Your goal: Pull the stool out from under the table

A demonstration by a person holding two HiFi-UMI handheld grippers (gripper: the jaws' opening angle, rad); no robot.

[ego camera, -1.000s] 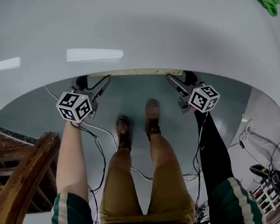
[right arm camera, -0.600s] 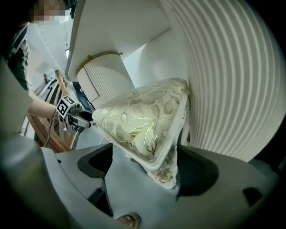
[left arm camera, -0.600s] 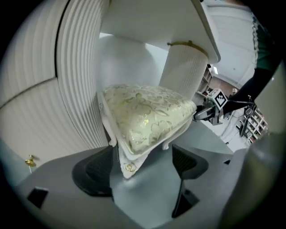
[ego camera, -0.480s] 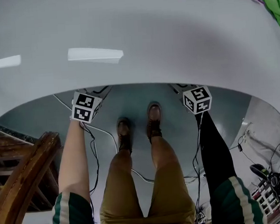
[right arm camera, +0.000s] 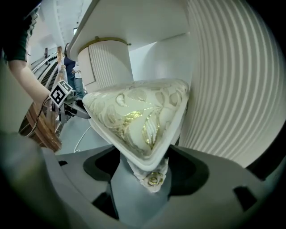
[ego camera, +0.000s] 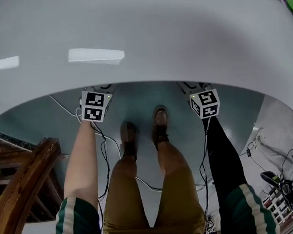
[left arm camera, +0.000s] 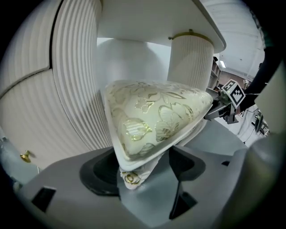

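Stool: a cream, gold-flowered padded stool [left arm camera: 156, 120] with a white rim and a pointed corner. It sits under the bench, close to the ribbed legs, at 12 o'clock from both grippers.
Stool cloth: soft and puffy, with shiny gold leaf and flower shapes sewn in.
Corner trim: a little gold rose [left arm camera: 130, 179] on the white stool corner, at 6 o'clock below the seat.
Bench: a smooth, shiny white bench [ego camera: 141, 39] with a curved edge. It fills the top of the head view.
Bench legs: a big white ribbed wall [left arm camera: 73, 76] at 9 o'clock in the left gripper view. A round ribbed post [left arm camera: 192, 58] with a gold ring on top is at 1 o'clock.
Left gripper [left arm camera: 145, 162]: its grey plastic fingers [left arm camera: 71, 179] have just been closing. They are apart, with the stool corner between them, not squeezing it.
Right gripper [right arm camera: 145, 163]: its grey fingers [right arm camera: 223, 192] have just been closing too. The other stool corner is between them, close on both sides but not clamped.
Marks: the left cube [ego camera: 96, 106] and the right cube [ego camera: 204, 104] carry black and white square patterns. They sit at the bench edge, at 10 and 2 o'clock from the brown shoes [ego camera: 159, 125].
Floor: a smooth grey floor [ego camera: 135, 97].
Chair: a curved brown wooden chair [ego camera: 21, 192] at 8 o'clock in the head view.
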